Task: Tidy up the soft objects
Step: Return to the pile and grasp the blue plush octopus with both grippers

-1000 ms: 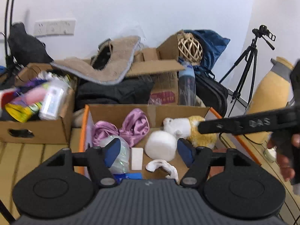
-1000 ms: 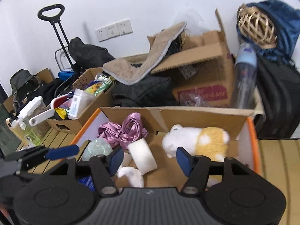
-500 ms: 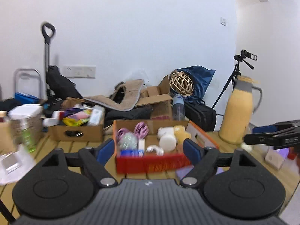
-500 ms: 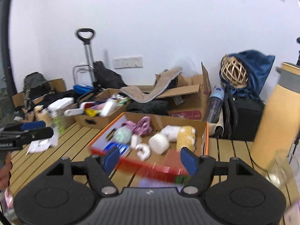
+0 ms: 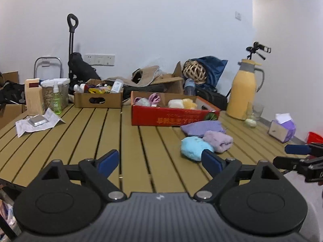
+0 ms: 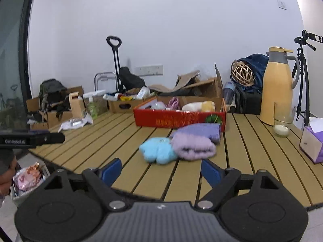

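Both held level at the near edge of the desk (image 5: 84, 133), left gripper (image 5: 159, 160) and right gripper (image 6: 161, 170) with fingers (image 6: 112, 170) spread wide, grasping nothing. Ahead on the slats, blue plush (image 6: 158, 150) touching folded lilac towel (image 6: 192, 146), just before the red box (image 6: 179, 119)

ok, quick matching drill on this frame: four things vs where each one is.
Things:
1. blue plush
2. yellow jug
3. pink scrunchie
4. tissue box

Places:
A. inside the red box
B. table's right edge
C. on the table, touching the lilac towel
D. behind the glass

Pairs: 1-C, 2-D, 3-A, 4-B
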Available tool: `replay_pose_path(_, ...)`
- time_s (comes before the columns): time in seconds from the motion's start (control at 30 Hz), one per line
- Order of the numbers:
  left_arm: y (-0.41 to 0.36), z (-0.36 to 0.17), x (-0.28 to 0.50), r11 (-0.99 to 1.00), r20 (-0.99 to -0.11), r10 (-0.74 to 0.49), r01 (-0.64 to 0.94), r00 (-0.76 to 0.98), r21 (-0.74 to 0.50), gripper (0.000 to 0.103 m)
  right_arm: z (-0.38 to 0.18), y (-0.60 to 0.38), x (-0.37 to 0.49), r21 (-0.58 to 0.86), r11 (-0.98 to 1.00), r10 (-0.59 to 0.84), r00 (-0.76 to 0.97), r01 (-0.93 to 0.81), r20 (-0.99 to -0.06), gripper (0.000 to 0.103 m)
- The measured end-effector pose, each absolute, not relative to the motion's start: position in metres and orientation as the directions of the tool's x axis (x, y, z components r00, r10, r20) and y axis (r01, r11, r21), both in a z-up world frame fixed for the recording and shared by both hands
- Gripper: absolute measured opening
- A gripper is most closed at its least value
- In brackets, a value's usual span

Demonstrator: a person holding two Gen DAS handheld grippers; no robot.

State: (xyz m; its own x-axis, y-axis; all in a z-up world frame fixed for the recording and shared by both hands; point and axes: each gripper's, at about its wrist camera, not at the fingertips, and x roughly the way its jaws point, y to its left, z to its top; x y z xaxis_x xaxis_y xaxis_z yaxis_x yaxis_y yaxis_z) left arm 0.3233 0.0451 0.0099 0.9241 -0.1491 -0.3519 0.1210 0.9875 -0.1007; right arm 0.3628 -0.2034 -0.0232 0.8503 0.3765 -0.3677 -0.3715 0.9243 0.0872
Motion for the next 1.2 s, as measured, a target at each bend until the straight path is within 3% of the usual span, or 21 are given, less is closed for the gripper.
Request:
replay_pose_path(0.2, 0.037, 0.002, 0.328, 0.982, -0.363, -0.182, 0.152, 0.914, -0.11, 0.09, -0.02, -0.199, 0.349, 0.076, 0.923, 0.379, 0.856, -0.377, -0.351, 0.082)
replay_pose_path(0.37, 0.031, -0.012, 0.363, 0.968, -0.399, -0.248, 0.204, 0.883, -0.15, 0.088, -0.033, -0.2, 0.371, 0.15, 0.913, 0.408, 0.828, -0.38, -0.386, 0.06)
replay_pose_path(0.53, 0.01, -0.031, 0.438, 0.946, -0.456, -0.323, 0.263, 0.83, -0.192, 0.073, -0.056, -0.191, 0.423, 0.26, 0.89, 0.454, 0.775, -0.374, -0.439, 0.049)
replay_pose_path(0.67, 0.004, -0.048, 0.5, 0.935, -0.484, -0.338, 0.232, 0.807, -0.267, 0.068, -0.074, -0.186, 0.476, 0.368, 0.865, 0.489, 0.741, -0.342, -0.46, 0.049)
replay_pose_path(0.77, 0.007, -0.062, 0.53, 0.908, -0.5, -0.383, 0.219, 0.777, -0.357, 0.049, -0.088, -0.182, 0.515, 0.426, 0.852, 0.5, 0.719, -0.306, -0.483, 0.048)
replay_pose_path(0.83, 0.013, -0.07, 0.536, 0.872, -0.501, -0.455, 0.254, 0.736, -0.419, 0.027, -0.095, -0.182, 0.533, 0.479, 0.829, 0.521, 0.708, -0.289, -0.477, 0.048)
replay_pose_path(0.93, 0.025, -0.073, 0.523, 0.855, -0.478, -0.468, 0.243, 0.743, -0.458, 0.022, -0.104, -0.182, 0.551, 0.548, 0.792, 0.549, 0.706, -0.268, -0.448, 0.046)
replay_pose_path(1.0, 0.035, -0.077, 0.514, 0.847, -0.468, -0.464, 0.223, 0.752, -0.482, 0.022, -0.108, -0.181, 0.557, 0.563, 0.78, 0.56, 0.707, -0.274, -0.431, 0.038)
replay_pose_path(1.1, 0.039, -0.077, 0.514, 0.846, -0.451, -0.454, 0.213, 0.769, -0.488, 0.024, -0.115, -0.178, 0.563, 0.581, 0.772, 0.558, 0.713, -0.258, -0.425, 0.037)
replay_pose_path(1.2, 0.039, -0.079, 0.519, 0.842, -0.455, -0.456, 0.205, 0.765, -0.5, 0.037, -0.116, -0.172, 0.567, 0.568, 0.78, 0.551, 0.719, -0.262, -0.424, 0.032)
